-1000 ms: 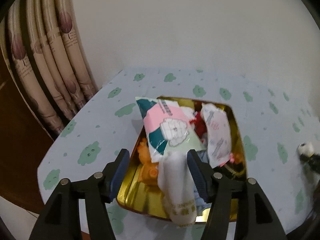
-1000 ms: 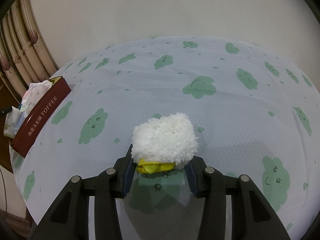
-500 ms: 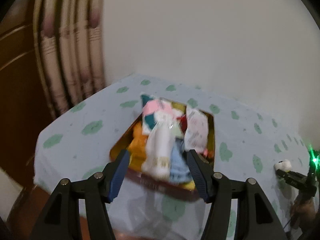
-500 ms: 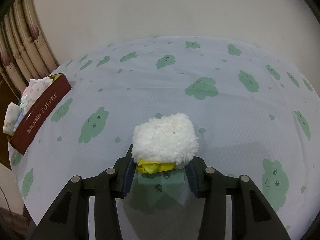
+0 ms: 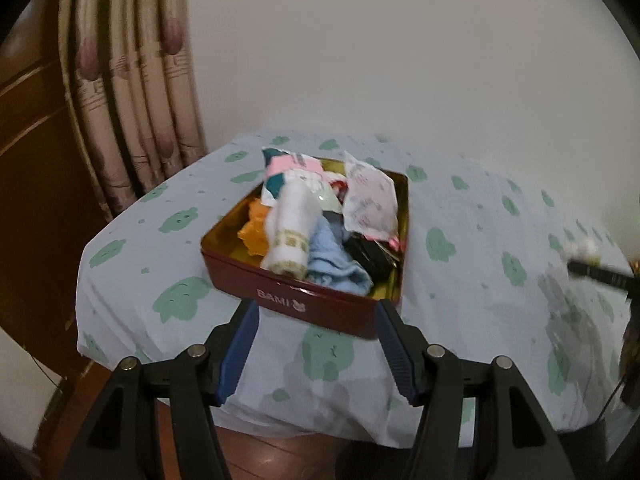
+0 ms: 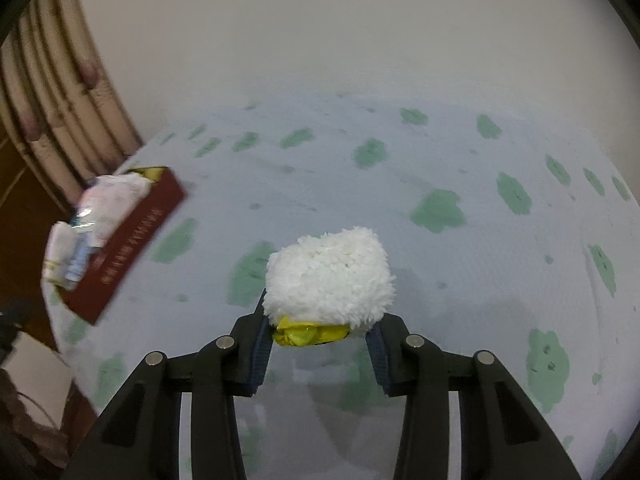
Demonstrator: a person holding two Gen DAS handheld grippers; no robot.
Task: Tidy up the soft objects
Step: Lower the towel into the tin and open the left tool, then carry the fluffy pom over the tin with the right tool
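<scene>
Fleece, white and fluffy, with a yellow bundle under it: this plush toy (image 6: 328, 280) sits pinched in the right claw (image 6: 320, 334), whose jaws are closing to secure it above the table (image 6: 460, 184). The red tin (image 5: 308, 300), crammed with packets and cloths, seems its destination. The left claw (image 5: 314, 346) gapes empty before it.

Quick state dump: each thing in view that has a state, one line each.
Tin box: lid off, piled with soft items, on the tablecloth.
White rolled towel: lying in the tin, end overhanging the front rim.
Fluffy white toy: between the right pads.
Left hand-held gripper: open, empty.
Right hand-held gripper: closing on the fluffy white toy.
</scene>
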